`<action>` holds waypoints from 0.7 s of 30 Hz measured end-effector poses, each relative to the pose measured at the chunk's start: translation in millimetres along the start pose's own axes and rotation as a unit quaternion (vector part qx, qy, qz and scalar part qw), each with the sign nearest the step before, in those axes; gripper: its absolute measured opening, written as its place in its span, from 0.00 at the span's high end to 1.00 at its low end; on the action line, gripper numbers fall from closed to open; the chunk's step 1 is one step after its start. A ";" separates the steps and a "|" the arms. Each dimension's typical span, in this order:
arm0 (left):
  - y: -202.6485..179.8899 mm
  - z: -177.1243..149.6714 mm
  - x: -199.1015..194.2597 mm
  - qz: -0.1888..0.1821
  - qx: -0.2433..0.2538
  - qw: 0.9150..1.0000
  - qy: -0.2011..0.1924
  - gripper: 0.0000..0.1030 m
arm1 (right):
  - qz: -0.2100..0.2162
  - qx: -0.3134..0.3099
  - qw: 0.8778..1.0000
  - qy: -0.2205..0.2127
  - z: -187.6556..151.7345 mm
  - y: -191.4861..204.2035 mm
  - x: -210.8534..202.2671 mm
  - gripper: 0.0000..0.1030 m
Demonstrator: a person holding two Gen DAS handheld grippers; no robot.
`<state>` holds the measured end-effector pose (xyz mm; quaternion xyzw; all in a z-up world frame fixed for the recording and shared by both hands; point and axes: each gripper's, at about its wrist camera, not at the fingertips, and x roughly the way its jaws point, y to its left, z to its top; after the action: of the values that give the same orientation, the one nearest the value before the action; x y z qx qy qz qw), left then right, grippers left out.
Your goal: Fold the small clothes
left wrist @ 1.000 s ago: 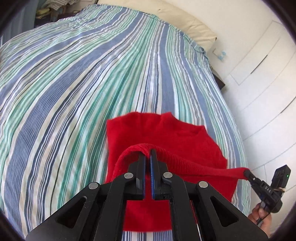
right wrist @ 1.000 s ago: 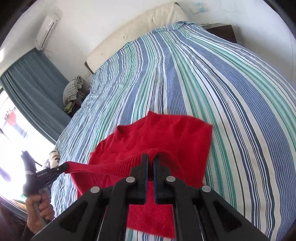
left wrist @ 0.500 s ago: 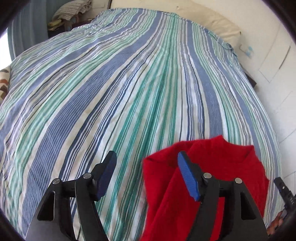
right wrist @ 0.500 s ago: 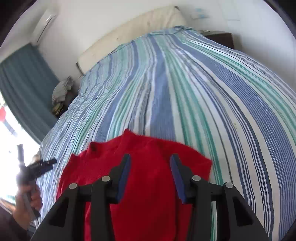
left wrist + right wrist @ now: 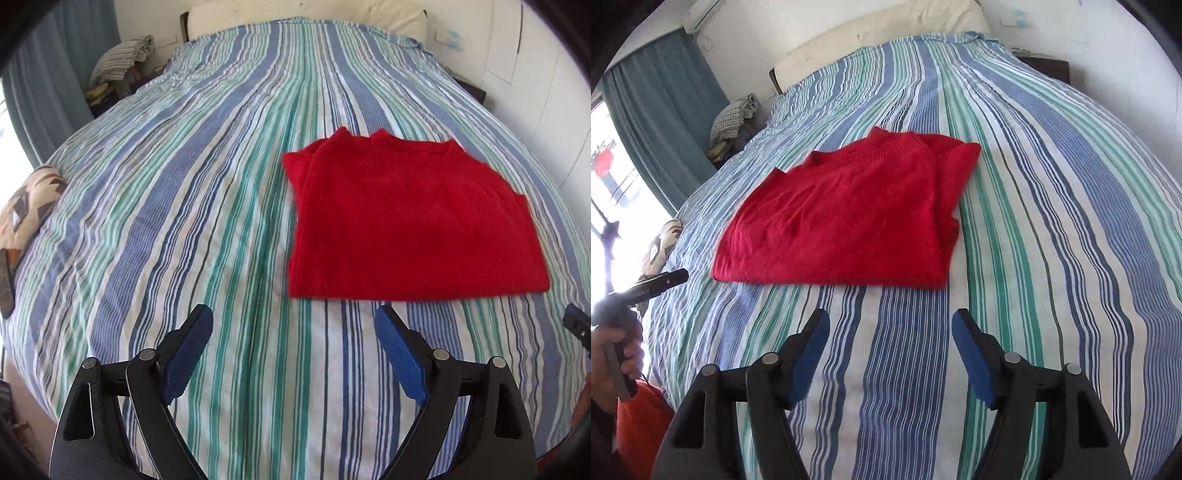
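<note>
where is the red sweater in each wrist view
Left wrist view: red sweater lies folded right of centre, beyond the open left gripper.
Right wrist view: it lies left of centre, beyond the open right gripper.
Shared landmark: the cream headboard at the far end of the bed.
</note>
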<state>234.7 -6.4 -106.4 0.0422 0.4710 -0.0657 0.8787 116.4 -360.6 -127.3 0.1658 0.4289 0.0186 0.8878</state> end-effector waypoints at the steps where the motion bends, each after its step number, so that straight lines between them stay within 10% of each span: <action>1: -1.2 -4.1 -6.0 -0.002 -0.004 1.000 -0.003 0.11 | -0.003 0.002 1.000 -0.004 -6.2 1.6 -7.5 0.31; 21: -22.8 -30.4 -60.7 -0.003 0.003 0.999 -0.032 0.11 | 0.003 0.001 1.000 -0.004 -60.8 36.4 -43.1 0.30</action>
<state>172.9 -20.1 -72.9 0.0407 0.4422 -0.0713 0.8932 46.5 -316.8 -118.5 0.1685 0.4251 0.0202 0.8891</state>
